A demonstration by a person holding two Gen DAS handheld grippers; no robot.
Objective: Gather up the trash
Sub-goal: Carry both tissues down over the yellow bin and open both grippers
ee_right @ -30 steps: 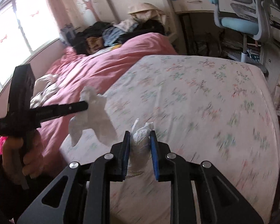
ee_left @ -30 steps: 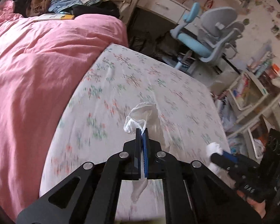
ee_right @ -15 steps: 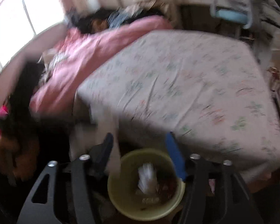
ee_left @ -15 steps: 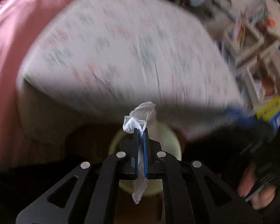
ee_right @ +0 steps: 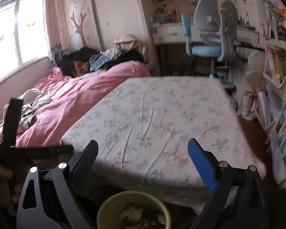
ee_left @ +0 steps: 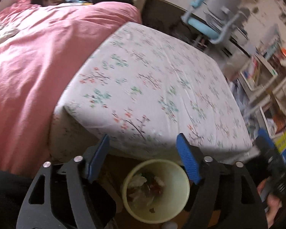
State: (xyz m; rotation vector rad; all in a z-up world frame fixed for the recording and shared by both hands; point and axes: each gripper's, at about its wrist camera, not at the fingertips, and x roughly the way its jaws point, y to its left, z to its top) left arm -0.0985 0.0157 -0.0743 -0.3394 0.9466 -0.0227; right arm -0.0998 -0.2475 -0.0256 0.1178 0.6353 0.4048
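1. Both grippers hang spread wide and empty over the yellow-green bin (ee_left: 156, 192): left gripper (ee_left: 143, 158), right gripper (ee_right: 143, 156).
2. The trash (ee_left: 141, 189), crumpled white tissue among other scraps, lies inside the bin, so this load looks delivered.
3. No more litter shows on the floral sheet (ee_left: 152, 80); whether any remains elsewhere is unclear.
4. The bin stands on the floor at the bed's foot; a pink duvet (ee_right: 82, 95), piled clothes (ee_right: 97, 61) and a blue desk chair (ee_right: 209, 36) fill the bedroom.

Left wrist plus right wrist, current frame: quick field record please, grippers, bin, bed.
left gripper: open, holds nothing, above the bin
right gripper: open, holds nothing
bin: yellow-green, on the floor at the bed's foot, white tissues and other scraps inside
bed sheet: floral, no trash visible on it
pink duvet: on the bed's left part
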